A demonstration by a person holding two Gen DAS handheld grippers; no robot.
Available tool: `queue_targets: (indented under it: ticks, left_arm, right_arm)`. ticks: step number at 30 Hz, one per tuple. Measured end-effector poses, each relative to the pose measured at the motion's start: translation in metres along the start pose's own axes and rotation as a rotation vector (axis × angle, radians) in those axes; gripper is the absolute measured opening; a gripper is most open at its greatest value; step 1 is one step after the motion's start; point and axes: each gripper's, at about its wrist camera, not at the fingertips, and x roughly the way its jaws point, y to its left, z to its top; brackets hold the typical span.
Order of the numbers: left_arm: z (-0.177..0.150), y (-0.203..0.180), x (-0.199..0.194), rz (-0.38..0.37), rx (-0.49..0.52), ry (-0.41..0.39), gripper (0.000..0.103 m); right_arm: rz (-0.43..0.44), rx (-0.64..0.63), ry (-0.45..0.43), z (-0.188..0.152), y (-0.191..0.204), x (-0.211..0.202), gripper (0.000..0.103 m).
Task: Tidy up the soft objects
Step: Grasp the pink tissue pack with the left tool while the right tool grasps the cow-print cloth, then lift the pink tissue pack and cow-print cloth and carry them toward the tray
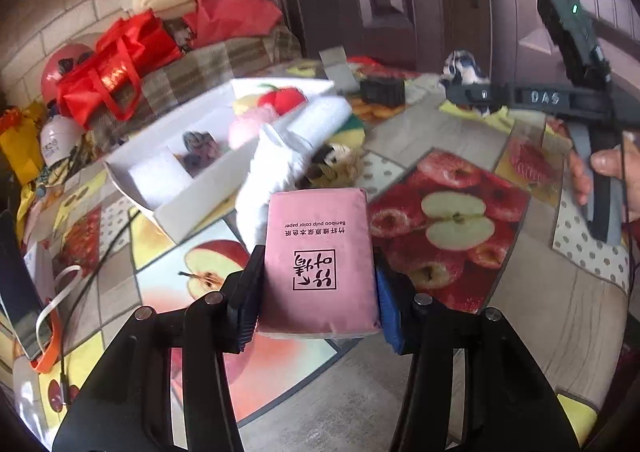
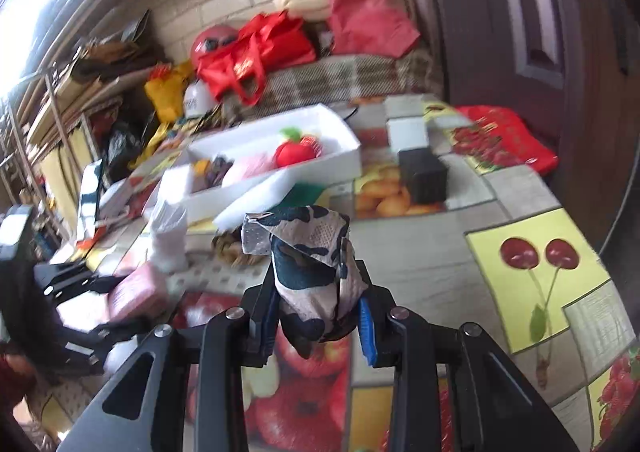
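Observation:
My left gripper [image 1: 318,288] is shut on a pink tissue pack [image 1: 318,252], its pads pressing both long sides just above the fruit-print tablecloth. My right gripper [image 2: 316,316] is shut on a camouflage-print cloth bundle [image 2: 308,252] and holds it clear of the table. From the left wrist view the right gripper [image 1: 472,93] shows at the upper right with that cloth [image 1: 464,65] at its tip. The pink pack [image 2: 138,288] shows low left in the right wrist view. A white box [image 1: 176,155] [image 2: 280,167] beyond holds a red plush fruit [image 2: 294,151], a pink soft item [image 2: 246,167] and a dark scrunchie [image 1: 198,141].
A white rolled cloth [image 1: 276,159] and a brown woven item [image 1: 340,163] lie between the pack and the box. A black cube [image 2: 424,171] stands right of the box. A phone [image 1: 20,292] lies at the left table edge. Red bags [image 2: 256,47] pile behind.

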Motion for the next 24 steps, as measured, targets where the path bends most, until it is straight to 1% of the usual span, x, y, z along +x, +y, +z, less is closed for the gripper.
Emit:
queue_targets:
  ticks: [1,3,4,5,7,10,12,16,20,24]
  left_arm:
    - [0.0,0.007,-0.01,0.022,-0.03,-0.054,0.049]
    - [-0.001,0.022,-0.025,0.097,-0.076,-0.154,0.049]
    - [-0.002,0.031,-0.03,0.139,-0.091,-0.19,0.049]
    - [-0.002,0.039,-0.032,0.178,-0.109,-0.209,0.049]
    - [-0.001,0.059,-0.027,0.23,-0.161,-0.213,0.049]
    - [0.003,0.089,-0.012,0.263,-0.243,-0.187,0.05]
    - [0.005,0.101,-0.002,0.292,-0.271,-0.19,0.05]
    - [0.017,0.115,0.016,0.335,-0.278,-0.221,0.05]
    - [0.033,0.122,0.039,0.355,-0.267,-0.226,0.05]
    - [0.047,0.13,0.056,0.354,-0.28,-0.252,0.05]
  right_arm:
    - [-0.02,0.011,-0.022,0.002,-0.004,0.0,0.033]
    - [-0.06,0.026,-0.048,0.007,-0.011,0.001,0.033]
    - [-0.077,0.034,-0.053,0.009,-0.013,0.004,0.033]
    - [-0.088,0.045,-0.054,0.011,-0.017,0.007,0.033]
    - [-0.105,0.07,-0.055,0.015,-0.024,0.014,0.033]
    - [-0.129,0.092,-0.052,0.024,-0.03,0.026,0.033]
    - [-0.136,0.089,-0.047,0.029,-0.032,0.034,0.033]
    - [-0.143,0.065,-0.049,0.039,-0.029,0.051,0.033]
    - [-0.117,0.049,-0.05,0.05,-0.018,0.073,0.033]
    - [-0.087,0.017,-0.073,0.062,-0.001,0.096,0.034]
